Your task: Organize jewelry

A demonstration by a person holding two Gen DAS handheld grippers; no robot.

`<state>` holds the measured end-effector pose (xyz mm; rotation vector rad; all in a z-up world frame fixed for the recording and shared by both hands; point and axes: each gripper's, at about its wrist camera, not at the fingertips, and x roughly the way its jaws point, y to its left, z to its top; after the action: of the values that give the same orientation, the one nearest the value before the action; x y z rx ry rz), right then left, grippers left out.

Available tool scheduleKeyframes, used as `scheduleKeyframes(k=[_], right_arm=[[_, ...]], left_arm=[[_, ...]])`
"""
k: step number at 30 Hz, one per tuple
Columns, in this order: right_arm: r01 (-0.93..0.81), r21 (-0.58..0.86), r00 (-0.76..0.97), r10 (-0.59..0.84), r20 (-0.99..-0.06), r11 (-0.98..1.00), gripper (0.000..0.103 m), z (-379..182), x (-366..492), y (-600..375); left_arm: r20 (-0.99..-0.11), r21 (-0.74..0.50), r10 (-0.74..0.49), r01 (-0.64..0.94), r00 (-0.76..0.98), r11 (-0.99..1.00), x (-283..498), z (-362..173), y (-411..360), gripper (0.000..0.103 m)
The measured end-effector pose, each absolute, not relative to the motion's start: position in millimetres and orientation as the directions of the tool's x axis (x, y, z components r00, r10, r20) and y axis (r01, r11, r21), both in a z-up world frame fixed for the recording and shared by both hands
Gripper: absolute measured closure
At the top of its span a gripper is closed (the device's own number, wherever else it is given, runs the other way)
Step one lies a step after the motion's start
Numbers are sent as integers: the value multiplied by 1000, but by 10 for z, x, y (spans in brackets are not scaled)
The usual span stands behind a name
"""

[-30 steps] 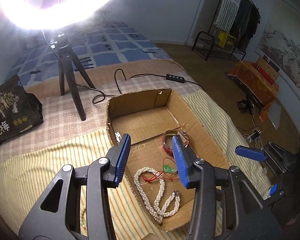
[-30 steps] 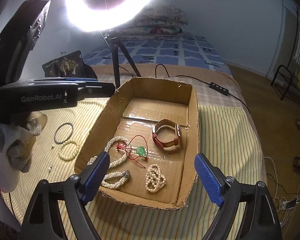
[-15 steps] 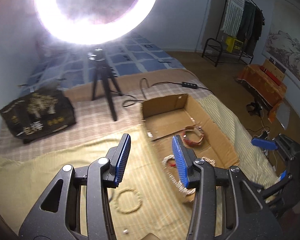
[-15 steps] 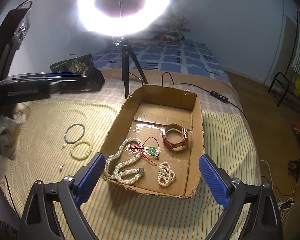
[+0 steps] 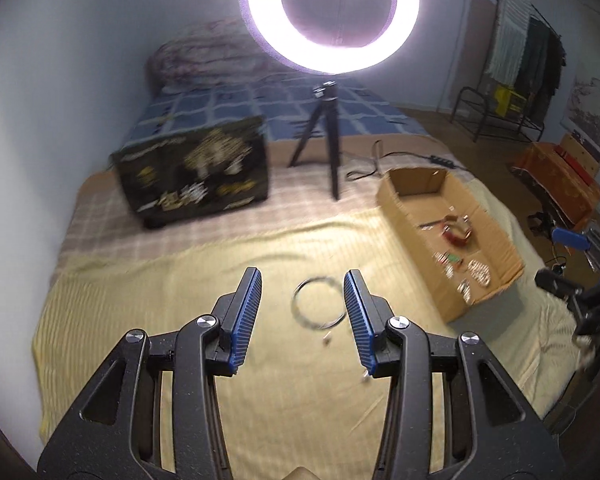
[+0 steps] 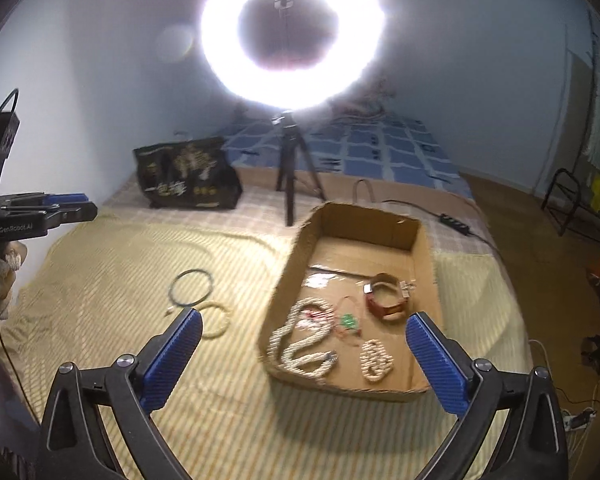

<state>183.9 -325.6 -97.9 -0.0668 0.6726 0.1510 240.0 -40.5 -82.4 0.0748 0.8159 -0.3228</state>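
Bangle (image 5: 319, 303), a thin dark hoop, lies flat on the yellow striped blanket (image 5: 180, 288) just ahead of the left gripper (image 5: 304, 320), whose jaws stand apart with nothing between them; a pale bead bracelet (image 6: 216, 318) lies touching or just beside it in the right wrist view, and a small loose bit (image 5: 327, 338) rests nearby. By my judgement the hoop is light, rigid and slick, and lying flush on soft cloth it leaves little to bite, so pinching across one side of the rim, pressing slightly into the blanket, looks safest; the bead bracelet seems limp and would drape. The right gripper (image 6: 304, 354) is also spread wide and empty, near the cardboard box (image 6: 284, 280), which holds a pearl necklace (image 6: 300, 344), a red-strapped watch (image 6: 388, 300), a green pendant on red cord (image 6: 350, 322) and a small pearl coil (image 6: 376, 360). A second ago the left gripper hung over the box; it has since swung left over the blanket, and its jaws are wider apart now.
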Motion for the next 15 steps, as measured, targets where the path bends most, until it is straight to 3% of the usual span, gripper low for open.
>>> scheduleKeyframes(k=[11, 15], right_arm=[[-296, -29, 675, 188, -714, 955, 1, -1183, 1877, -2718], [-319, 30, 615, 231, -754, 947, 12, -1302, 1999, -2574]], left_arm=[[-760, -105, -231, 236, 607, 966, 1858, -1304, 265, 60], [-765, -159, -281, 254, 580, 954, 1726, -1480, 225, 60]])
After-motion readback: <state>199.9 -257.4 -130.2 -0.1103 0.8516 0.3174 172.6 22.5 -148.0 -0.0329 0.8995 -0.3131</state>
